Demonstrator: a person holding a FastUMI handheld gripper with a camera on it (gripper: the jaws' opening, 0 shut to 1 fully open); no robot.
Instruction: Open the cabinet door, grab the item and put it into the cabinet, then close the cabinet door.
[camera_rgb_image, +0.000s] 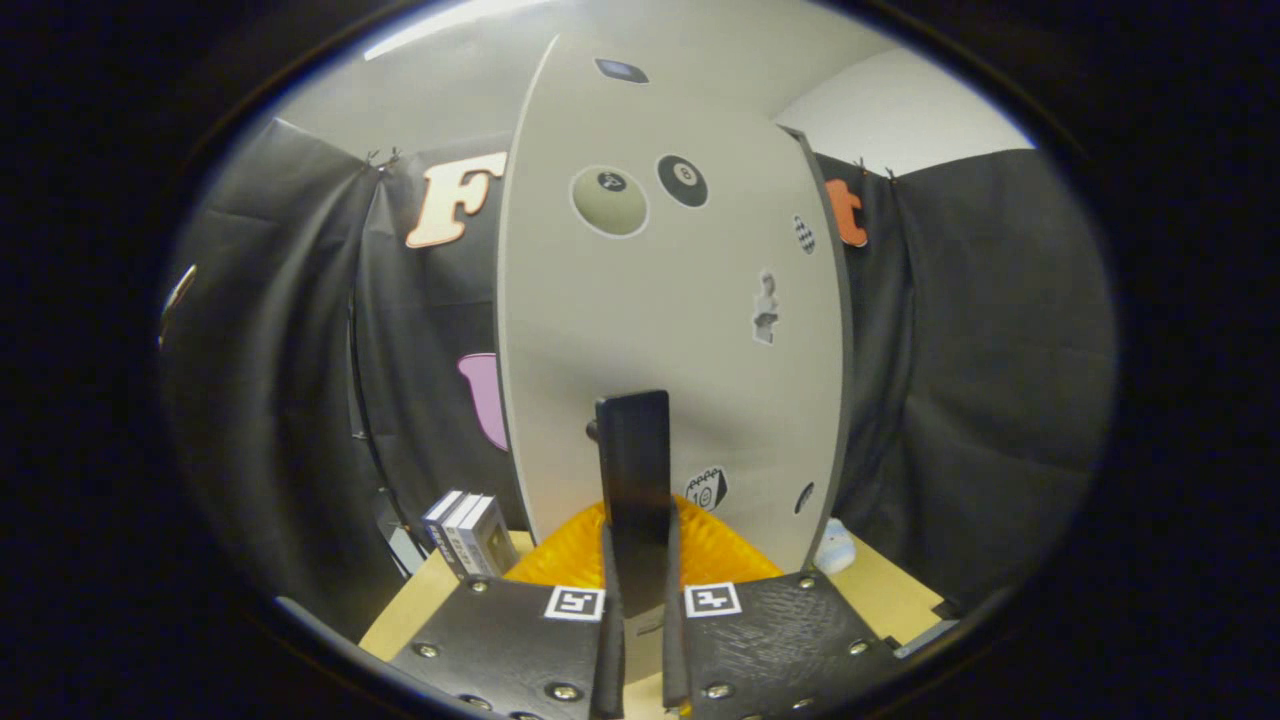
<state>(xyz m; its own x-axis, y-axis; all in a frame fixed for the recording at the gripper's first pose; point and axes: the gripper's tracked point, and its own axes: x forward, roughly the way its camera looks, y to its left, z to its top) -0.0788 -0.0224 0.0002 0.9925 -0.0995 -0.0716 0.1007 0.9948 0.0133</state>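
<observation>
Tabletop (890, 590): claw (640, 600) clamps door handle (634, 480).

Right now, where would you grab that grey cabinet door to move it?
By the black handle, an upright bar standing off the cabinet door. Come at it head-on, one finger each side, since it is narrow and vertical. The gripper already looks shut on it, low on the bar, in front of the orange item.
</observation>
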